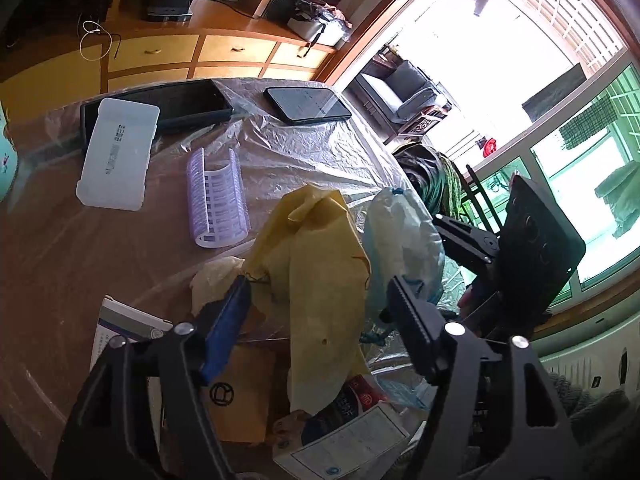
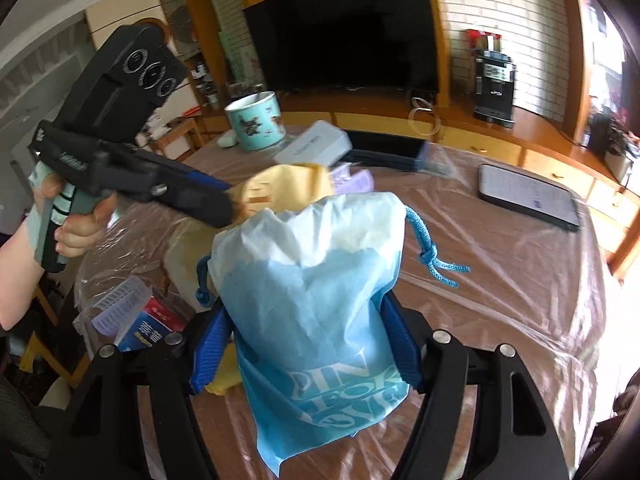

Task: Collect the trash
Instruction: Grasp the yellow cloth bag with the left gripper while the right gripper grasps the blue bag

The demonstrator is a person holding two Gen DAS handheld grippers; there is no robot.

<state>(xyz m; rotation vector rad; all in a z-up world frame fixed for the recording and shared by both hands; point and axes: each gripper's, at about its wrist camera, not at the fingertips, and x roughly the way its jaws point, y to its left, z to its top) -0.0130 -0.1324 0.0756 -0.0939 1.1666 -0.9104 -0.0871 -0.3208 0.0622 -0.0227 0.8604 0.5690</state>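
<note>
**Inspector:** Status of the collection step, please.

**Operator:** Grasp stage, I judge. I have the right gripper (image 2: 306, 344) around the blue drawstring bag (image 2: 316, 320), which stands near the middle of the plastic-covered bench (image 2: 520, 300). Its jaws sit one on each side of the bag's lower half, and the blue pads look to be against the fabric. Whether they press firmly I cannot tell.

**Inspector:** And the left?

**Operator:** The left gripper (image 1: 320, 304) is at the yellow cloth (image 1: 316, 248), just beside the bag on its left. The jaws stand apart with the cloth draped between them. The left pad touches a fold; the right one looks clear of it. I would not call that a grip.

**Inspector:** Pose of the hands?

**Operator:** Both tools point forward and down at the bench. In the right view a bare hand (image 2: 72, 224) wraps the left tool's handle, and its tip meets the cloth from the left.

**Inspector:** What does the next move call for?

**Operator:** In my judgement, closing both pairs fully. The bag is soft and will crumple, so the hold must be firm before any lift. The cloth needs more of its bulk between the pads. Loose cartons (image 1: 352, 424) and a curled label sheet (image 1: 218, 200) lie close by, near side and left.
</note>
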